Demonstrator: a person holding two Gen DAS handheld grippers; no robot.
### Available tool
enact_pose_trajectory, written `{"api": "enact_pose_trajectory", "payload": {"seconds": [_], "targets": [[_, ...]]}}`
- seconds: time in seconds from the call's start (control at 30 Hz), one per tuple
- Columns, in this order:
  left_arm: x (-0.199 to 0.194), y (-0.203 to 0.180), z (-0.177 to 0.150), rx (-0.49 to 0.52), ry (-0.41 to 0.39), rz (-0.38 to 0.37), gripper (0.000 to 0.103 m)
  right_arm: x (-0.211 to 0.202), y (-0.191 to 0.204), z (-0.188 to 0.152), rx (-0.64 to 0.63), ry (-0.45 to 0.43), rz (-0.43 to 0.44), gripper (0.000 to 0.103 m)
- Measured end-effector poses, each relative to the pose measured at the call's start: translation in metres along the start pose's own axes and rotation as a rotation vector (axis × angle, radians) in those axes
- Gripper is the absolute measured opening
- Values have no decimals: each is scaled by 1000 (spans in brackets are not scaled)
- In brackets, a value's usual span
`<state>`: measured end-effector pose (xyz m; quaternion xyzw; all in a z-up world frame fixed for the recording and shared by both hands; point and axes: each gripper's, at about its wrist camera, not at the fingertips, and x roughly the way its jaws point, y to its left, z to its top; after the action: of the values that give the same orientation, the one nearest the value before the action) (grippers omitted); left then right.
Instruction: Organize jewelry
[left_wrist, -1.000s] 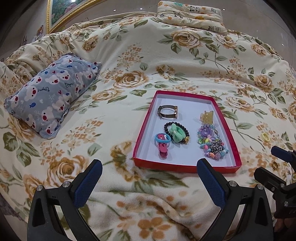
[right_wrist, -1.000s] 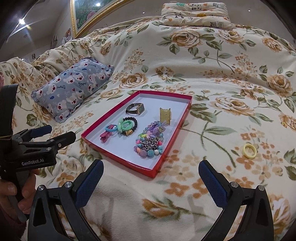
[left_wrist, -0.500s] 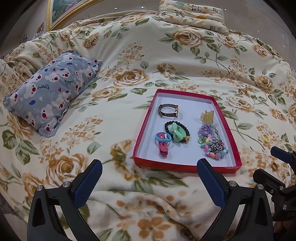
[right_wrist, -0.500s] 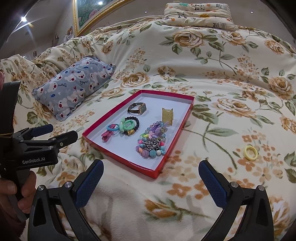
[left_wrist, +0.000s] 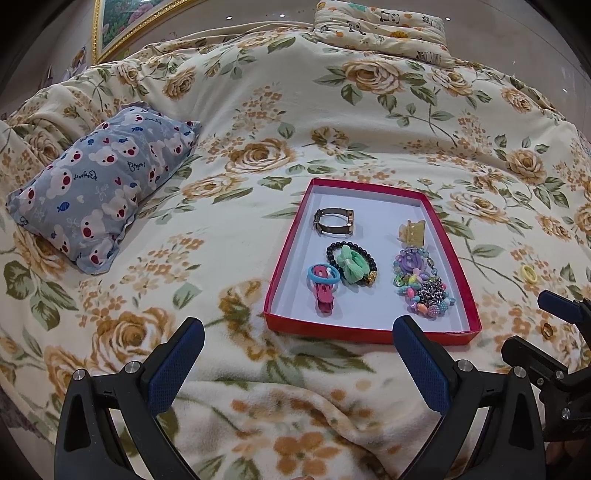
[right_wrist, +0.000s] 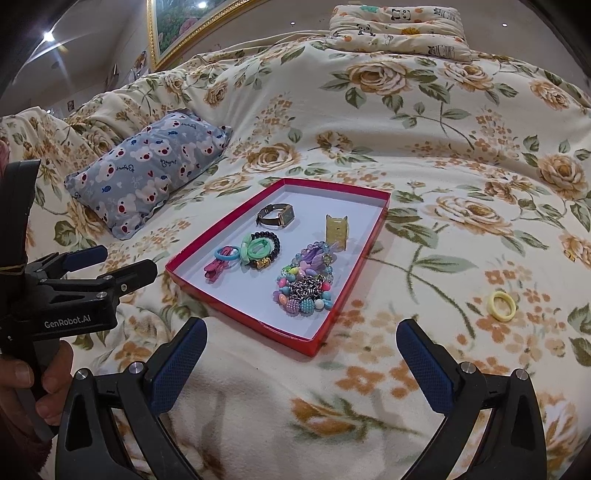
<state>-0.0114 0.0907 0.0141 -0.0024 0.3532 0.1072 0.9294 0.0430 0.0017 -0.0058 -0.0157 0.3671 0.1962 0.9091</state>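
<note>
Holding almost unchanged over last second: views only drift slightly, nothing picked up. Left gripper (left_wrist: 295, 354) jaws wide, empty, just short of red tray (left_wrist: 369, 332) (watch, clips, beads inside). Right gripper (right_wrist: 299, 354) wide, empty; yellow ring (right_wrist: 501, 305) loose on blanket, right of tray, likely next.

A red tray (left_wrist: 284, 266) with white floor lies on the cream rose-patterned bed (left_wrist: 258, 110), near a blue-grey bear-print pillow (left_wrist: 103, 184).
</note>
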Motion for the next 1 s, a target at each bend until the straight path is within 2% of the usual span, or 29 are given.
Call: {"api": "enact_pose_trajectory", "payload": {"seconds": [1.0], "targets": [[0,-2,0,9,3,-1,102,0,3,1,1,0,5,103]]}}
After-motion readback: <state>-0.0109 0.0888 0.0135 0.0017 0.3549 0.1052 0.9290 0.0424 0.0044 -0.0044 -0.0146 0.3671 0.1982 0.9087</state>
